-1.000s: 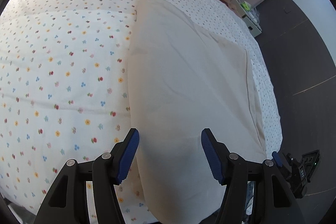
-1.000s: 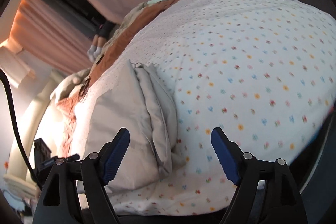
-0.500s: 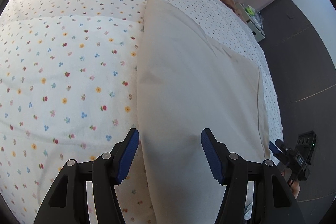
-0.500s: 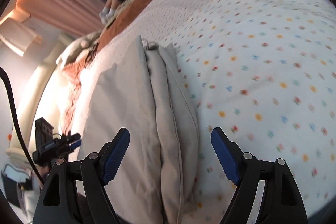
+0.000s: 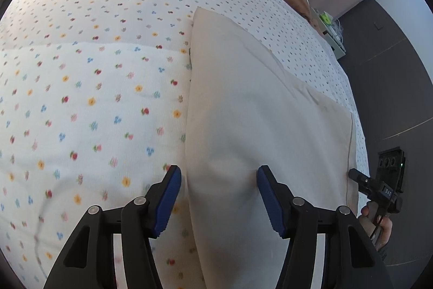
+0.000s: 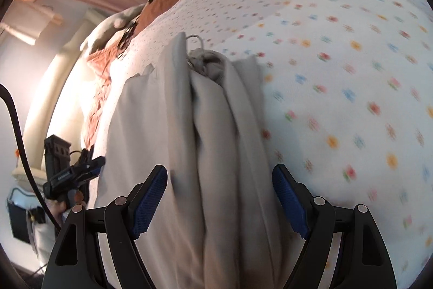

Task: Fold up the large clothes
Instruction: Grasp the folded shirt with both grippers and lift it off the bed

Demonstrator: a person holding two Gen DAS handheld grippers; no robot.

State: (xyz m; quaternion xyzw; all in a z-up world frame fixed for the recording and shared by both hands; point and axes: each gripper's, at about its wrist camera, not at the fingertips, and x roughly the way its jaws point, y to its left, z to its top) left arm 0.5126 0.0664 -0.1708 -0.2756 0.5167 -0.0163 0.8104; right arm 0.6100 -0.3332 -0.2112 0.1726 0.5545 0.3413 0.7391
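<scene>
Beige folded garment (image 5: 257, 126) on floral bedspread (image 5: 94, 85) | left tool (image 5: 217, 197) spread | right tool (image 6: 220, 199) spread

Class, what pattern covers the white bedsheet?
Small multicoloured flowers on the white bedsheet, clearest in the left wrist view.

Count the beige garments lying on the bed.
1: a folded beige garment on the floral bedspread, with its stacked edges between the right gripper's fingers. More may lie out of view.

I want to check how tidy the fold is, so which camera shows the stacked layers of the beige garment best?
The right wrist view: the beige garment shows its folded layers edge-on between the open right gripper. The left wrist view shows only its smooth top.
</scene>
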